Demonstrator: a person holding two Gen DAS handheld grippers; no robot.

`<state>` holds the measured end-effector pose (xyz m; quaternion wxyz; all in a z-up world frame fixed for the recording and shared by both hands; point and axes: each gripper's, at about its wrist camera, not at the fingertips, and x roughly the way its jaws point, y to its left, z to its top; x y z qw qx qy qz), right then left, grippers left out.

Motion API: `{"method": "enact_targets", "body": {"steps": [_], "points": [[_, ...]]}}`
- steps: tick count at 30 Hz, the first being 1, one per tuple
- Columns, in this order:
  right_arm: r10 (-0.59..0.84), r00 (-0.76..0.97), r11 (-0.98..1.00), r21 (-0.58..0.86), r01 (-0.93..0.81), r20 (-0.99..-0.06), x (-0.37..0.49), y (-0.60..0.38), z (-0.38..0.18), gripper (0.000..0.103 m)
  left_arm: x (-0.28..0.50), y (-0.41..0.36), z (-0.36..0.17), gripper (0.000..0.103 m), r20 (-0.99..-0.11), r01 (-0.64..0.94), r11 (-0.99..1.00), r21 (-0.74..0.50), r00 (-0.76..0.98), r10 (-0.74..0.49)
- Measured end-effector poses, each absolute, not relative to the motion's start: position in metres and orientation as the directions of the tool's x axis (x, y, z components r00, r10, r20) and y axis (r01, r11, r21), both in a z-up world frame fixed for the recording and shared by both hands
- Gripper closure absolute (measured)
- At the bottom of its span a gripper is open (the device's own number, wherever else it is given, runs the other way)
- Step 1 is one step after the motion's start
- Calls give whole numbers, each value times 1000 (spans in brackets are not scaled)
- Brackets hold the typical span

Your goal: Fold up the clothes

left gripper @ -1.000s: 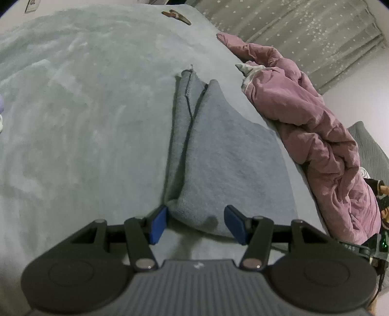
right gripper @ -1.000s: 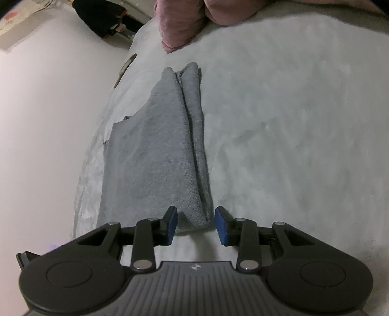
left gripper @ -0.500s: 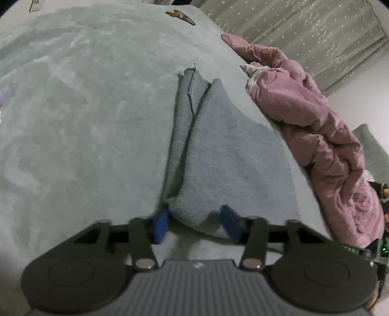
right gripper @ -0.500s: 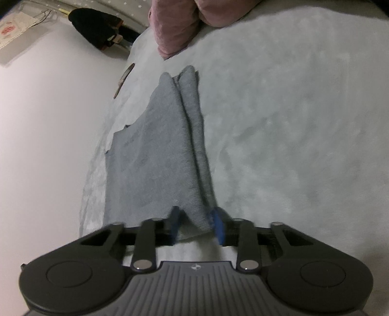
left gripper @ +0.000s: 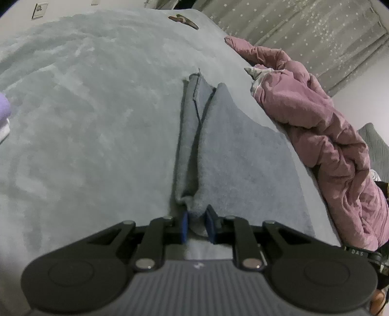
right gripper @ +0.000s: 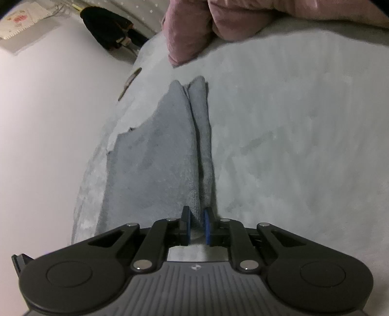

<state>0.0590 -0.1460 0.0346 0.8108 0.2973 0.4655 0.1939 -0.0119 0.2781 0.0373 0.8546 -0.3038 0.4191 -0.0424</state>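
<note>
Grey knit garment [left gripper: 233, 155], folded lengthwise into a long strip with a doubled, rolled edge along one side, lies flat on the pale grey-green plush bedspread [left gripper: 85, 121] that fills most of both views. In the right wrist view the same garment [right gripper: 155, 158] runs away from the camera toward the far end of the bed, its rolled edge on the right.

A rumpled pink quilt [left gripper: 316, 126] is heaped along the far side of the bed beside the garment, under a star-dotted curtain [left gripper: 304, 31]. The quilt [right gripper: 218, 24] shows again at the top of the right wrist view, just beyond the garment's far end. A small brown object [left gripper: 183, 20] lies on the bedspread near the far edge; what it is cannot be made out.

The left gripper [left gripper: 197, 224] has its blue pads clamped on the near corner of the garment's rolled edge, cloth bunched between them. One second ago those jaws stood wide apart around the hem; half a second ago they were narrowing. The right gripper [right gripper: 195, 224] likewise pinches the opposite end of the rolled edge, knit fabric squeezed between its pads, where a second ago its jaws were spread on either side of the cloth. The garment itself has not shifted on the bed.
</note>
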Motion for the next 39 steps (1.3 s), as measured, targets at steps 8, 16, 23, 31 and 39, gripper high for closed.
{"method": "enact_targets", "body": {"steps": [8,16,23,31,39], "points": [[593,510,743,667,-50,-623,45,-155,43,92,-26,280,49,89,-678,-181,798,-574,651,-341],[608,523,717,696,-37,-598,21,-171,47,92,-57,278,52,89,-674,-199,766,-611,640,-370],[622,520,691,723,-11,-586,-16,-191,39,92,-99,269,44,89,-684,-214,752,-623,616,-391],[620,510,709,704,-40,-596,-28,-190,38,92,-118,257,44,92,-718,-197,820,-538,617,-323],[562,541,783,613,-104,-625,-25,-185,48,85,-117,248,52,87,-714,-139,886,-442,653,-254]]}}
